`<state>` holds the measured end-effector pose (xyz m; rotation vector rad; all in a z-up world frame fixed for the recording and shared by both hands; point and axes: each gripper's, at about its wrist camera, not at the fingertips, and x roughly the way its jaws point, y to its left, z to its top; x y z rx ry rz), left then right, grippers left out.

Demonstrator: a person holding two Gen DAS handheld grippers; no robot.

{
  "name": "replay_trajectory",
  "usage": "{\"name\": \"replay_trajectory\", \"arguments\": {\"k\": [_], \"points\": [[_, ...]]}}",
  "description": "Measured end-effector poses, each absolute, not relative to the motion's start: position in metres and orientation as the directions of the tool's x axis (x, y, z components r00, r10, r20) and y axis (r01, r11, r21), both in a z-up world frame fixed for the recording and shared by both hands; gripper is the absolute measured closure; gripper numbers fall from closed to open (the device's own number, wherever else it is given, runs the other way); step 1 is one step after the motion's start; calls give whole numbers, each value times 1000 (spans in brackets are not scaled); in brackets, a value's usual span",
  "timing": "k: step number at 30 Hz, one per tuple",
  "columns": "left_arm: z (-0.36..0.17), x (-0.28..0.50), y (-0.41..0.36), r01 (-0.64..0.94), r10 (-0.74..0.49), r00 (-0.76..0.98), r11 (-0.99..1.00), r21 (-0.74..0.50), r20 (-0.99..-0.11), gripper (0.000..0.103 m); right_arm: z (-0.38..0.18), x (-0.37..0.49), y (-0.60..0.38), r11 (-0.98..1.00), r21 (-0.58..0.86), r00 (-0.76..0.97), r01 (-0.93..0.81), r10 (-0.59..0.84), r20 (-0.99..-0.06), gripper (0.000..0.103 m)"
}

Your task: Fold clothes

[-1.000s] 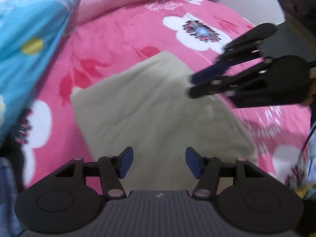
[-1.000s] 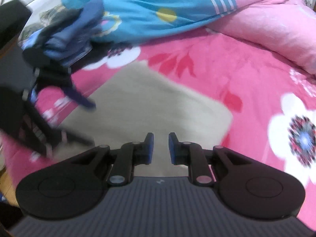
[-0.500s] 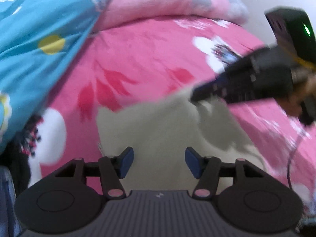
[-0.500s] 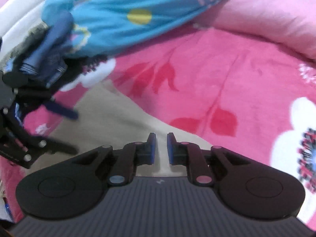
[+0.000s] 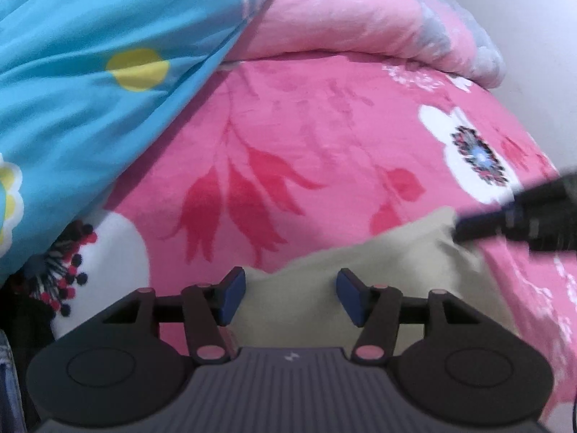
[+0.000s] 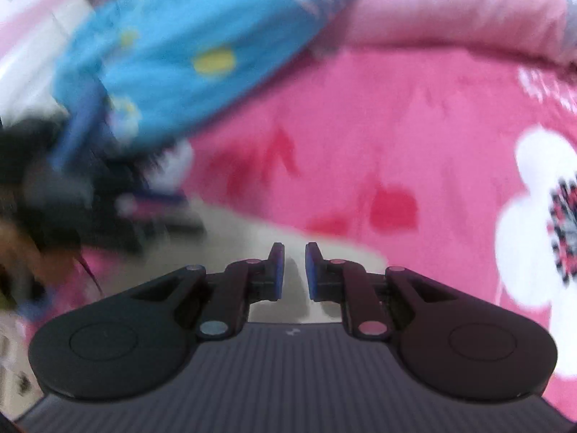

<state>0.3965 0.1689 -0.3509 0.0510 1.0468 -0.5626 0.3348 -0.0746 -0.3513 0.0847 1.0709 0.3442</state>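
Now: Beige Garment Lies Flat Beneath Both Tools

A beige garment [image 5: 378,270] is seen spread on the pink flowered bedspread [image 5: 306,137], its far edge running slantwise from lower left to upper right in the left wrist view. The left tool [image 5: 291,296] is held low over the near part of the cloth, its blue pads standing wide apart with nothing between them. The right tool [image 6: 294,270] is shown with its pads drawn nearly together, a narrow gap remaining; whether cloth is pinched there cannot be told, since the right wrist view is blurred. In the left wrist view the tip of that same tool is seen at the garment's far right corner, touching or just above it.

The garment lies straight ahead of and below both tools, and its far corner is nearer the right one. Whether the flat rectangle is a finished fold or a stage between folds cannot be settled from these views. A blue quilt [image 5: 90,90] and a pale pink quilt [image 5: 342,18] are bunched at the far side of the bed, well apart from the cloth.
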Motion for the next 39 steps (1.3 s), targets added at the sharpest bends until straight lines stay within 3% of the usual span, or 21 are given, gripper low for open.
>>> {"name": "replay_trajectory", "arguments": {"k": [4,15,18,24,30,34,39], "points": [[-332,384,182,468,-401,407,863,-190,-821,45,-343,318,-87,976,198,510,-86,214,-833,89],[-322,247,188,631,-367,292,768,-110,-883,44,-344,193,-18,892,336,295,-302,423,-857,90],[-323,205,188,678,-349,248,729,-96,-904,43,-357,163,-22,895,358,234,-267,421,-876,90],[-326,206,208,594,-298,239,798,-103,-924,40,-339,131,-44,910,323,242,-260,385,-891,92],[-284,190,211,514,-243,328,856,-43,-913,44,-304,154,-51,905,314,436,-288,416,-798,91],[-267,190,193,442,-273,408,894,-73,-871,41,-319,177,-49,907,273,482,-321,404,-777,91],[-304,196,167,400,-284,372,908,-124,-884,41,-355,167,-93,956,185,398,-227,264,-878,91]]}}
